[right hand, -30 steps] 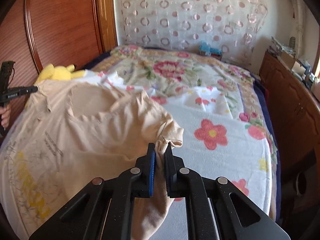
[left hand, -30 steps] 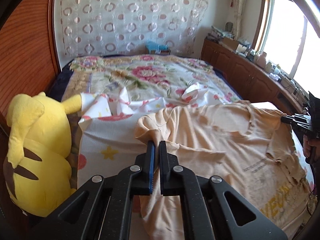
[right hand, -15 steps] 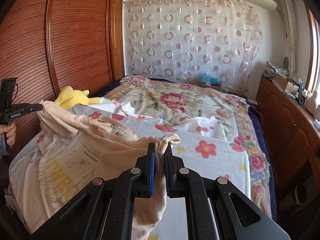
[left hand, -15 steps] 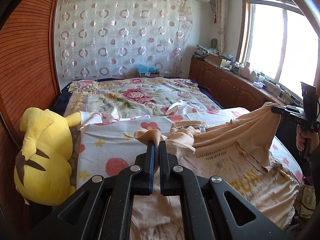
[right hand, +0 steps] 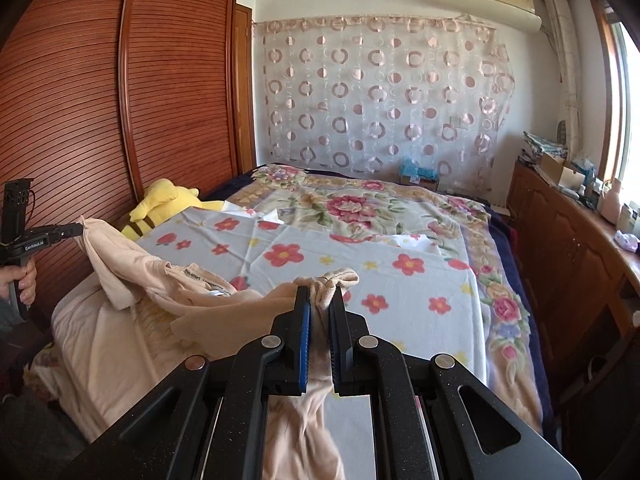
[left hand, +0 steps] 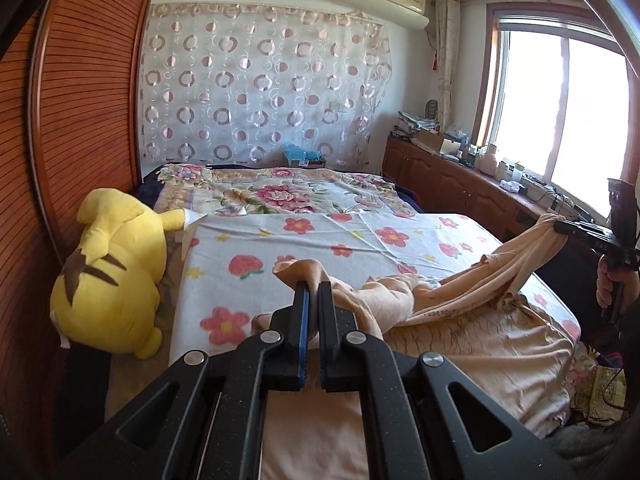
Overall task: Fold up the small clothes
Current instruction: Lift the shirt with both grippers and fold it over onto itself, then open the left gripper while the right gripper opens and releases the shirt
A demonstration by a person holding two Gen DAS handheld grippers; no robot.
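Note:
A peach T-shirt (left hand: 480, 344) with yellow print lies bunched at the near edge of the bed, its top end lifted off the bedsheet. My left gripper (left hand: 314, 286) is shut on one upper corner of the shirt. My right gripper (right hand: 320, 290) is shut on the other upper corner (right hand: 336, 280). The shirt also shows in the right wrist view (right hand: 132, 320), hanging slack between the two grippers. Each gripper shows in the other's view, the right (left hand: 560, 226) and the left (right hand: 78, 228), both pinching raised cloth.
The bed carries a white flowered sheet (left hand: 360, 240) over a floral blanket (right hand: 360, 204). A yellow plush toy (left hand: 112, 272) lies at the bed's left side against a wooden wardrobe (right hand: 120, 120). A wooden cabinet (right hand: 580, 248) with clutter runs under the window on the right.
Both grippers have lifted the shirt's upper corners and drawn them back toward the near edge of the bed. The shirt went from lying spread on the sheet to bunched and partly hanging.

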